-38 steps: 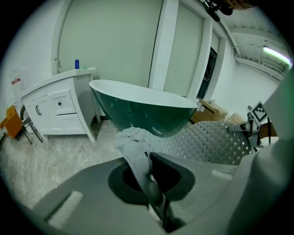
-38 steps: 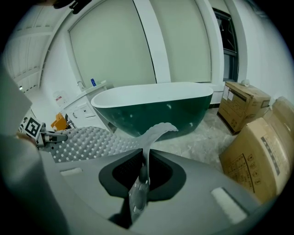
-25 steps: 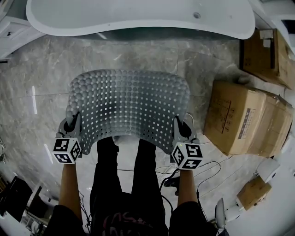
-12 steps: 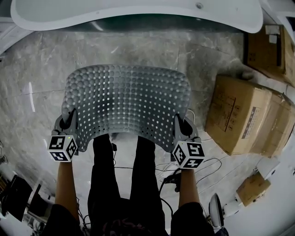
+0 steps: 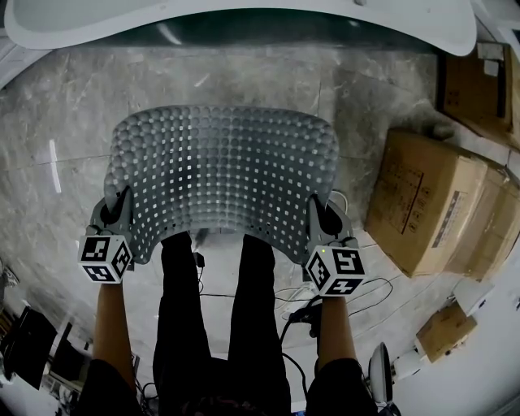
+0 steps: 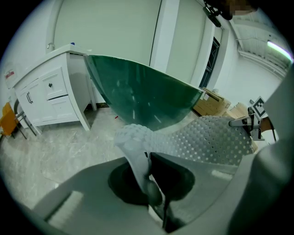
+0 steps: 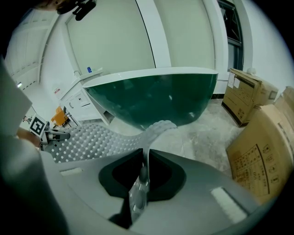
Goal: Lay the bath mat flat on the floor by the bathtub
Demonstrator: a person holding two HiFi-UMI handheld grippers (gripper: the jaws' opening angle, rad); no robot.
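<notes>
A grey translucent bath mat (image 5: 223,179) with bumps and small square holes hangs stretched in the air between both grippers, above the marble floor (image 5: 73,146). My left gripper (image 5: 122,213) is shut on the mat's near left corner, and that pinched edge (image 6: 138,156) runs between its jaws. My right gripper (image 5: 322,218) is shut on the near right corner, with the mat edge (image 7: 146,151) clamped in its jaws. The white bathtub (image 5: 244,20) with a dark green outer shell (image 6: 142,98) stands ahead across the top of the head view.
Cardboard boxes (image 5: 431,195) stand on the floor to the right. A white vanity cabinet (image 6: 48,92) is left of the tub. Cables (image 5: 301,301) lie on the floor near the person's legs (image 5: 219,317).
The view has shifted toward the tub, and the mat, still held at both corners, has moved slightly forward and lower. Both grippers stay shut on it.
</notes>
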